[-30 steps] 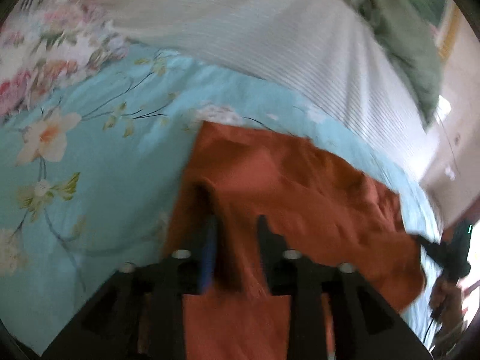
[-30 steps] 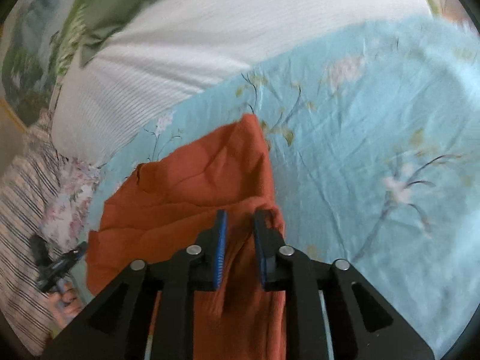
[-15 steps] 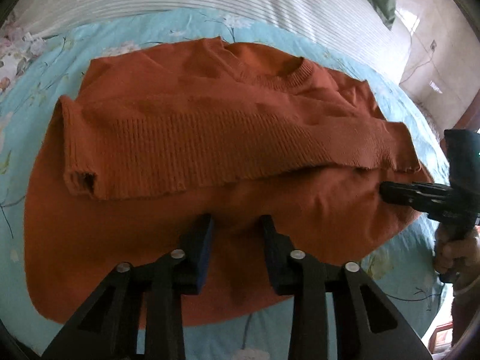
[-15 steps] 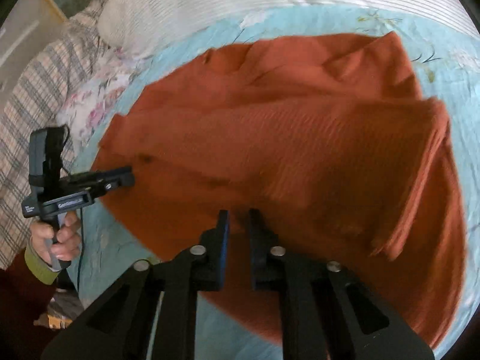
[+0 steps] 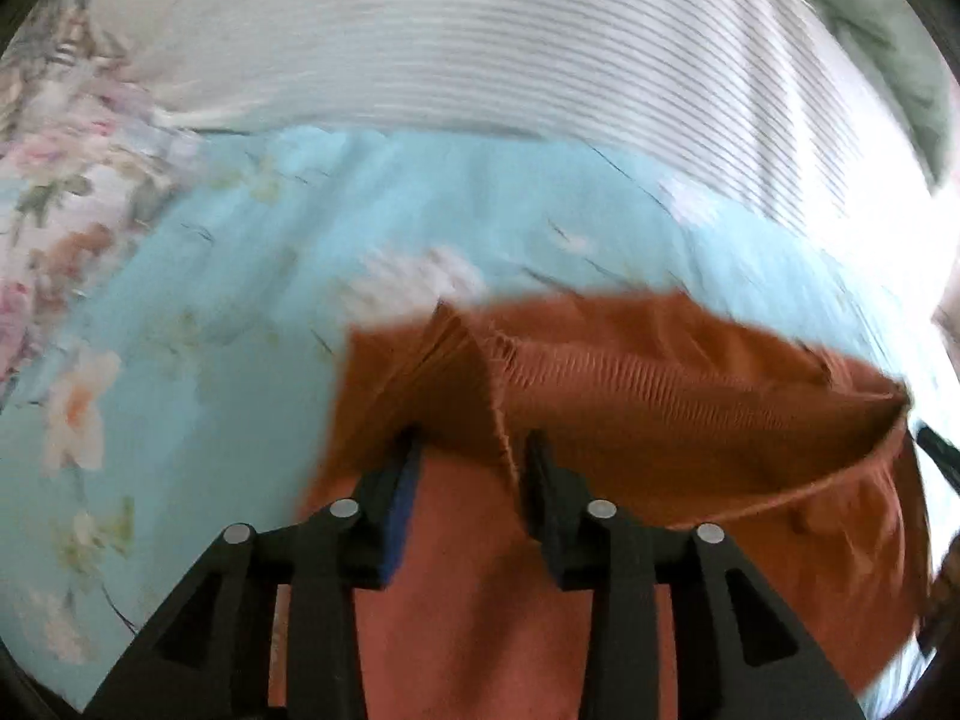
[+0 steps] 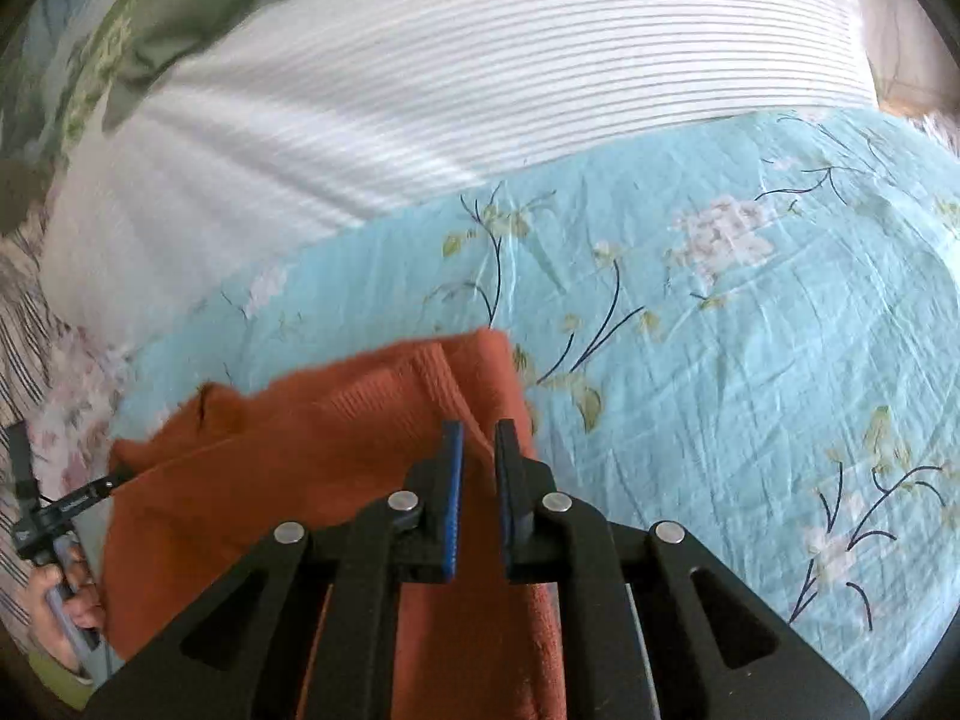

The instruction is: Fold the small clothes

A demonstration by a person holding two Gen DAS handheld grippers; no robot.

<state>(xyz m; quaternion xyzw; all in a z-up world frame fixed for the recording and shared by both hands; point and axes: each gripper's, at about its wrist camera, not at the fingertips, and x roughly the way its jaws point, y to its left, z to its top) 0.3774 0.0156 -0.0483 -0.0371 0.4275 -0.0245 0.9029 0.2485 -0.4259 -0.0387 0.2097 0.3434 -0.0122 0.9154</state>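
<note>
Left wrist view: close over the rust sweater's [image 5: 660, 396] left side, angled down and forward toward the striped pillow [image 5: 480, 42]. Right wrist view: same tilt, close over the sweater's right edge, facing the same pillow. Shared: sweater, blue floral sheet [image 6: 720, 312], pillow; left gripper [image 6: 117, 474] visible at right view's left edge

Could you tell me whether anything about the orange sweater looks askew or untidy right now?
Yes: the orange sweater is bunched on the blue floral sheet. Its ribbed hem is doubled back unevenly, and one corner sticks up by the right gripper.
</note>
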